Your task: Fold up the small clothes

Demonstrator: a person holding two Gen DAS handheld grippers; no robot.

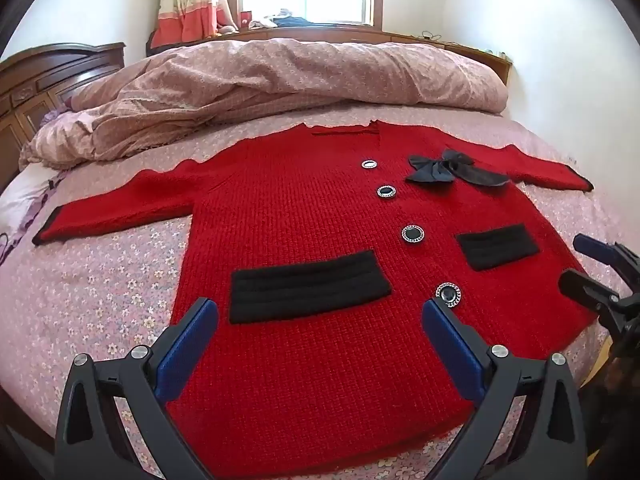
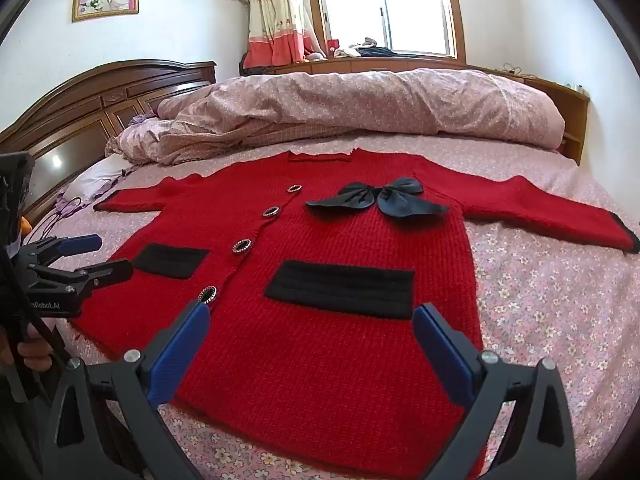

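The red cardigan (image 1: 320, 208) lies flat and face up on the bed (image 1: 100, 288), hem toward me, neckline toward the rolled duvet (image 1: 288, 80). Both sleeves are spread straight out from the cardigan's shoulders, and their black cuffs end short of the mattress edges. On its front sit two black pocket patches (image 1: 308, 292), a row of four ringed buttons (image 1: 412, 234) up the middle, and a dark bow (image 1: 452, 168) beside the upper buttons.

My left tool (image 1: 320, 312) hangs above the cardigan's hem, its blue pads (image 1: 188, 348) spread wide apart with nothing between them but knit below. My right tool (image 2: 312, 320) hangs over the other half of the hem, equally wide apart and empty. Each tool shows at the edge of the other's view, near the cardigan's side seams.

Beyond the neckline the duvet lies close to the collar, leaving only a narrow strip of floral sheet there. Beside the cardigan's flanks and beneath each sleeve the sheet is bare and roomy. Past the duvet from the cardigan stand a wooden headboard (image 2: 100, 96), a curtain (image 2: 276, 16) and a window (image 2: 400, 4).
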